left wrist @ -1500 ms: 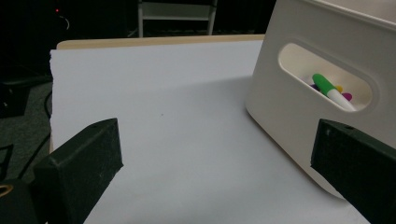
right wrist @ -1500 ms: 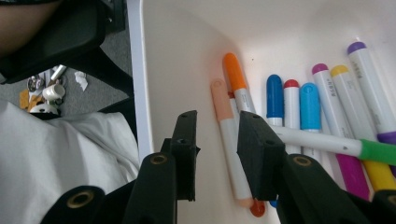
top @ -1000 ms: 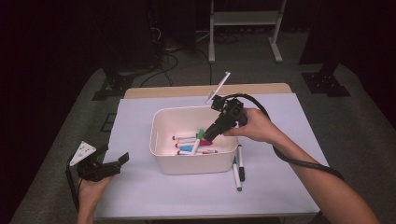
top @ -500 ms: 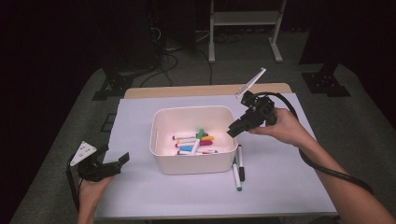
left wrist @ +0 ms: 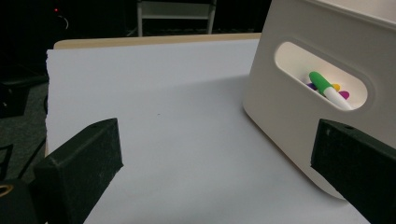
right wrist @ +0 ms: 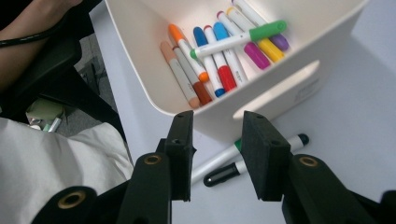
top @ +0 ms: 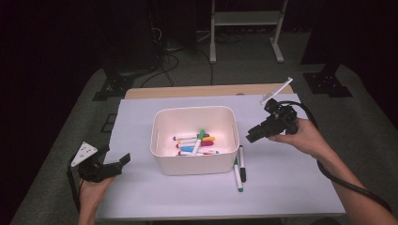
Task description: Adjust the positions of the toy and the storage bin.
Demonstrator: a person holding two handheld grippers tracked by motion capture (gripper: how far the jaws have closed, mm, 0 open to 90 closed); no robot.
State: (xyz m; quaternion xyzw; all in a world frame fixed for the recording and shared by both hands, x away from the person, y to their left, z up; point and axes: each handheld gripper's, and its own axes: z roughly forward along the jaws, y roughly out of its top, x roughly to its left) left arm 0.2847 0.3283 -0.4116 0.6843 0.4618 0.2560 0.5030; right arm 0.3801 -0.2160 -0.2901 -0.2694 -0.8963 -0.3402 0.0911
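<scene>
One white bin (top: 195,161), markers inside, two more markers beside it.
We count two markers (top: 240,168) lying on the table just right of the bin, long axes running near to far. The right gripper (top: 253,135) hovers above them, jaws partly apart, just opening, empty; the left gripper (top: 123,161) gapes wide, empty.

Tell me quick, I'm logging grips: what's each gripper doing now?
Left gripper: open wide, holding nothing.
Right gripper: jaws apart and just opening, nothing between them, beside the white bin.
</scene>
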